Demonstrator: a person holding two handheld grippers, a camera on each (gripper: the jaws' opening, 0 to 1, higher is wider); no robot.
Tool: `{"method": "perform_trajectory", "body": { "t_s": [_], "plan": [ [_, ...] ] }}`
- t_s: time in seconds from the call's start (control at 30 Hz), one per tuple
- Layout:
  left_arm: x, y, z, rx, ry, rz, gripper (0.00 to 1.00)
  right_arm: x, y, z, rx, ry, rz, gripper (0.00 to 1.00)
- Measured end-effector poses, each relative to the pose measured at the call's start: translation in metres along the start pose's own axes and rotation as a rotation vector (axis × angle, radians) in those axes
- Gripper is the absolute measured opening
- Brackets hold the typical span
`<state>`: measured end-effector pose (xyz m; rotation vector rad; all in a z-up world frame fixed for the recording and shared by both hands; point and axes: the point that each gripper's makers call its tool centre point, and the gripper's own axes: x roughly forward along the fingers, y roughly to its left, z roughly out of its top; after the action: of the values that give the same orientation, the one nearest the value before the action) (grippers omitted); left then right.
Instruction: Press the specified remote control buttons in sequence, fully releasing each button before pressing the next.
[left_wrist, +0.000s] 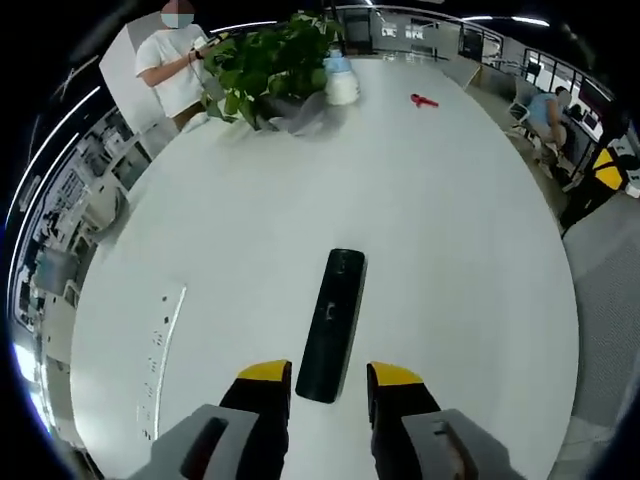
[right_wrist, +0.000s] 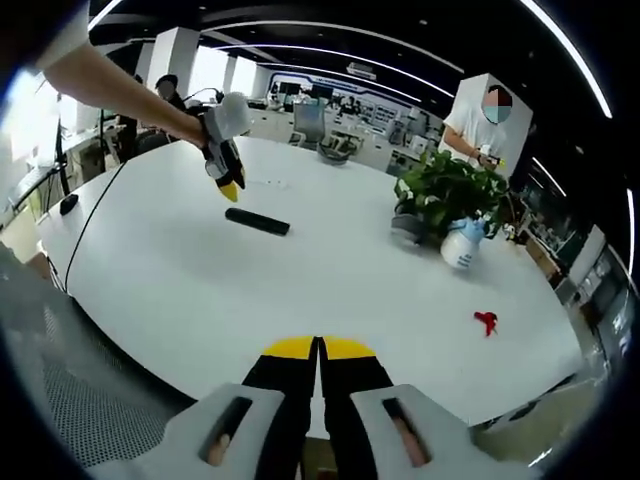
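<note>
- Remote (left_wrist: 333, 322): slim, black, bar-shaped, lying flat on the white desk (left_wrist: 450, 220).
- In the left gripper view it runs lengthwise away from the camera, near end between the jaw tips.
- In the right gripper view (right_wrist: 257, 222) it lies far off, untouched.

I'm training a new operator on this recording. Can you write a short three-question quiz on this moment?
1. True or false: the left tongs are open, their jaws either side of the near end of the remote control.
2. How do the right tongs stand? A) shut on the remote control B) shut, holding nothing C) wide open
3. Fill in: beside the potted plant on the white table stands a white ____, and nearer the table edge lies a small ____ object.

Key: 1 true; 2 B; 3 spray bottle, red.
</note>
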<state>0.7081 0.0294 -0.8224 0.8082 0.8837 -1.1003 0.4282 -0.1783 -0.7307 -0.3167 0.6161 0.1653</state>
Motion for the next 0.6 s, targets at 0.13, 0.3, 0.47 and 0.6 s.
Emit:
{"method": "perform_trajectory", "body": {
  "t_s": [0.13, 0.3, 0.47, 0.6],
  "plan": [
    [0.012, 0.003, -0.005, 0.017, 0.032, -0.019, 0.30, 0.000, 0.001, -0.002, -0.007, 0.009, 0.000, 0.00],
    [0.028, 0.001, -0.011, 0.046, 0.084, -0.052, 0.29, 0.001, 0.001, -0.003, -0.009, 0.022, 0.001, 0.00],
    [0.038, 0.003, -0.014, 0.068, 0.115, -0.067, 0.29, 0.002, 0.002, -0.005, -0.020, 0.034, 0.001, 0.00],
    [0.041, 0.002, -0.015, 0.070, 0.128, -0.077, 0.28, 0.002, 0.001, -0.006, -0.017, 0.040, -0.002, 0.00]
  ]
}}
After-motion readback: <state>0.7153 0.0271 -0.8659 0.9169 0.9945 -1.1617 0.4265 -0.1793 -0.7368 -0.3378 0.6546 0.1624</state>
